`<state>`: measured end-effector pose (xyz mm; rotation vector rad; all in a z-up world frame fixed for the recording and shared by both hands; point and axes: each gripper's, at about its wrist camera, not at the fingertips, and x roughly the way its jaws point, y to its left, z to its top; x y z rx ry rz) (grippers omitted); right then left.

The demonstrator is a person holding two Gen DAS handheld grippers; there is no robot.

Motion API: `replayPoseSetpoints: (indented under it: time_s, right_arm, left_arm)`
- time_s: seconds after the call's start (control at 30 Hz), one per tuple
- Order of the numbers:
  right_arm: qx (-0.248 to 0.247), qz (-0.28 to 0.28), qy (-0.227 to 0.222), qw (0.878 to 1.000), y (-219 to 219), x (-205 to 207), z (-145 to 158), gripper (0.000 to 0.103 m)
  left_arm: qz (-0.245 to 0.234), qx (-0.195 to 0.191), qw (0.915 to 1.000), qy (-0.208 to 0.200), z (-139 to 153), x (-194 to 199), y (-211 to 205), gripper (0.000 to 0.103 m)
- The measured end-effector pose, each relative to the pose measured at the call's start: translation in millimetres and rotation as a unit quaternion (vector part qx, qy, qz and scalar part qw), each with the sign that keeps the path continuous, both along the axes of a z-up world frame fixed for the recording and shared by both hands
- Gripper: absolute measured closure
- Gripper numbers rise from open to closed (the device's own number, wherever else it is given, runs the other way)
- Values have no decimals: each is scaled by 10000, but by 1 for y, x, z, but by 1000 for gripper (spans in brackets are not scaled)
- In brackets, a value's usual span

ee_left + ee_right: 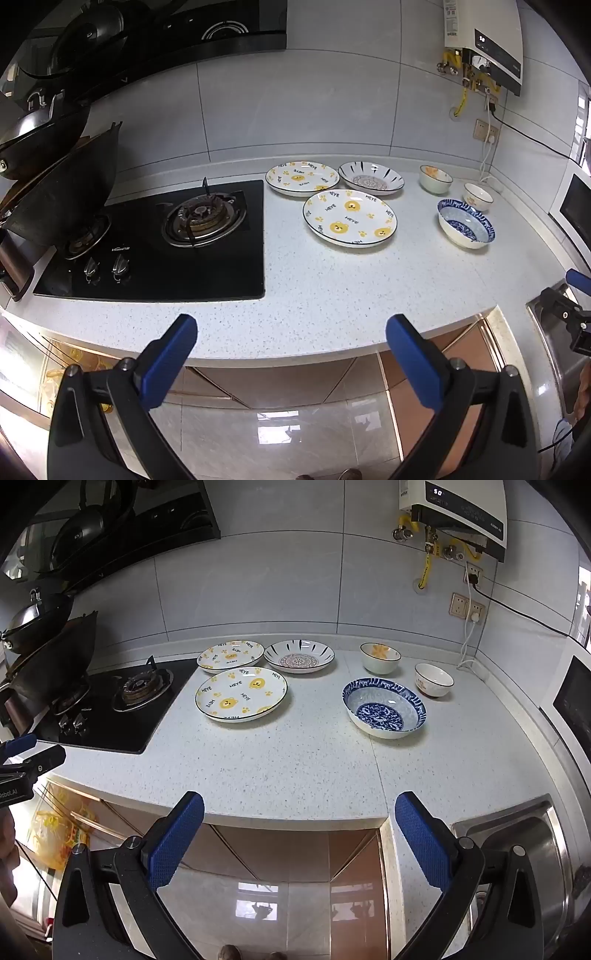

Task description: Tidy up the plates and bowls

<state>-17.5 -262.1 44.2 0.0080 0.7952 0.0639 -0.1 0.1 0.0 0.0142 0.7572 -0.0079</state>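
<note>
On the speckled white counter [295, 768] lie two bear-print plates, one nearer [241, 694] [350, 218] and one behind it [230, 656] [302, 178]. A deep plate with a patterned centre [299, 661] [371, 180] sits beside the far one. To the right stand a large blue-patterned bowl [384, 709] [466, 223] and two small white bowls [380, 658] [434, 680] [436, 179] [478, 196]. My left gripper [291, 328] and right gripper [300, 806] both hover open at the counter's front edge, nothing between their blue pads.
A black gas hob [166, 240] with a dark wok [62, 199] takes the counter's left side. A steel sink [524, 849] lies at the right, a microwave [572, 701] beyond it. A water heater [458, 513] hangs on the tiled wall. Cabinets and floor lie below.
</note>
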Motion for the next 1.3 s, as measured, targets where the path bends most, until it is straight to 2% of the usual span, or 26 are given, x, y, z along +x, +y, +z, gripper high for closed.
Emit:
replayPoseSetpoints:
  time_s: [1.3]
  right_arm:
    - [-2, 14, 12, 10000, -5, -5, -2, 1]
  left_arm:
    - [-8, 4, 10000, 50, -2, -3, -1, 0]
